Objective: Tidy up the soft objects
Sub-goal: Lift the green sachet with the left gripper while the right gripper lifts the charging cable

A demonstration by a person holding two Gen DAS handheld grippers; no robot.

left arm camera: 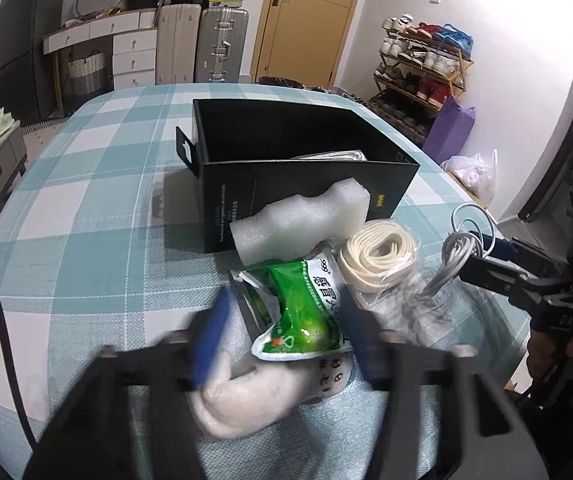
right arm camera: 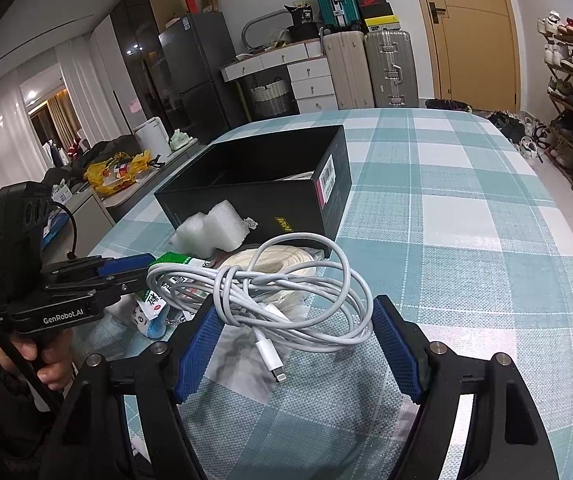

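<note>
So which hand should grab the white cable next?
Probably the right. The right gripper is open with the white cable lying between its fingers; the left gripper is open around the green packet.

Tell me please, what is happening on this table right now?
A person holds two claws over a pile of soft items beside an open black box. The left claw is open around a green medicine sachet. The right claw is open around a coiled white charging cable. White foam and a cream rope coil lie on the table, outside the box.
</note>
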